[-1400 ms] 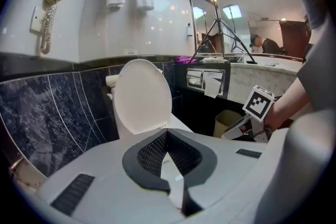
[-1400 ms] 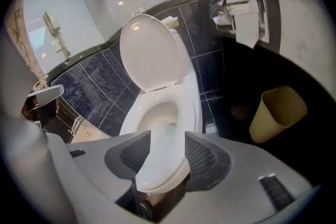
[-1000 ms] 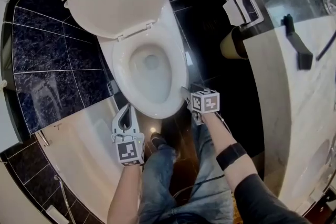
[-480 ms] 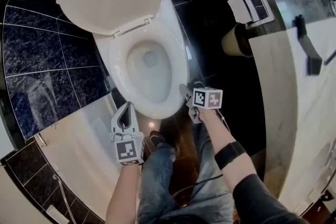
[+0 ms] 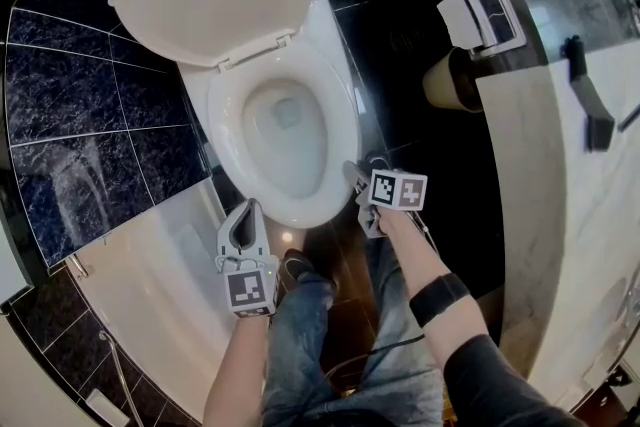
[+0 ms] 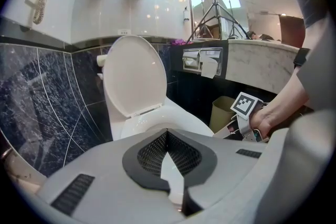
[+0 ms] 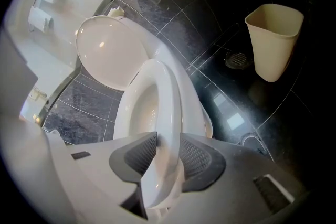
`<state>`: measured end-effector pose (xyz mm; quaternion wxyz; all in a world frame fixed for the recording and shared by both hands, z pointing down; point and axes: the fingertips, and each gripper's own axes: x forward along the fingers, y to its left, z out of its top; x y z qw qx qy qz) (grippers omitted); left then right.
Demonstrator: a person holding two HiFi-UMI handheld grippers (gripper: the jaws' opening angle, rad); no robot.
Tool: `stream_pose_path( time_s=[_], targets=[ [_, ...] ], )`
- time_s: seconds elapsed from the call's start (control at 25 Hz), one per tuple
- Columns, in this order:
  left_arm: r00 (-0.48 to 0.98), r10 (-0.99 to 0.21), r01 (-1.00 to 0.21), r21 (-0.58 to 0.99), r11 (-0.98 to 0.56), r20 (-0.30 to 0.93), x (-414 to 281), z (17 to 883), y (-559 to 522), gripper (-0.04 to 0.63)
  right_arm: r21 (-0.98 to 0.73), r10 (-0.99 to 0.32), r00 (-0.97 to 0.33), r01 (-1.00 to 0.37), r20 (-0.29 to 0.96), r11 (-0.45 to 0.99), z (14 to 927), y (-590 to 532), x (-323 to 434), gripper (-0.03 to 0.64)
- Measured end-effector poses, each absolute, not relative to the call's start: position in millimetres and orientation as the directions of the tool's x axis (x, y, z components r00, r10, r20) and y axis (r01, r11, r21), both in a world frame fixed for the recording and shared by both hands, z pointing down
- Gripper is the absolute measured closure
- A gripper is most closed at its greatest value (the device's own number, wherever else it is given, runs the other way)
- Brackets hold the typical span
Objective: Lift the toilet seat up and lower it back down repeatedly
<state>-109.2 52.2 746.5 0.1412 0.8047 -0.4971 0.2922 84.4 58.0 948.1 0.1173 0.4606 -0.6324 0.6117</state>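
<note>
Dark marble tiles (image 5: 80, 95) cover the wall. Just-closing right tongs (image 7: 163, 160) clamp the toilet seat (image 7: 168, 107) at its front; left tongs (image 6: 167, 136) hang shut, empty.

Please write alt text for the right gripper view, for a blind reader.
The right gripper has just been closing its jaws, which now clasp the front edge of a white toilet seat. Beyond, the lid stands raised; a cream waste bin sits on dark tiled floor at upper right.
</note>
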Motion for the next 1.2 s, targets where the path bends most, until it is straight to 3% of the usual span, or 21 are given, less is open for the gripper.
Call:
stream_pose_path(
  time_s=[0.4,0.76,0.96,1.2],
  targets=[
    [0.354,-0.706,-0.876,-0.047,-0.48,0.613,-97,724,62,0.6,-0.691,-0.456,-0.568,-0.705,0.685,-0.161,898,55,85,0.472],
    [0.28,-0.708,-0.93,-0.002,-0.369,0.648,-117,675,94,0.6,-0.709,-0.462,-0.594,-0.696,0.658,-0.114,809,30,82,0.469],
    [0.211,-0.663,-0.966,0.05,-0.254,0.719,-134,696,132,0.6,-0.713,-0.459,-0.606,-0.695,0.649,-0.091,775,13,82,0.469],
    [0.27,-0.581,-0.955,0.136,-0.265,0.767,-104,734,138,0.6,-0.716,-0.467,-0.61,-0.695,0.64,-0.072,753,-2,81,0.469]
  ],
)
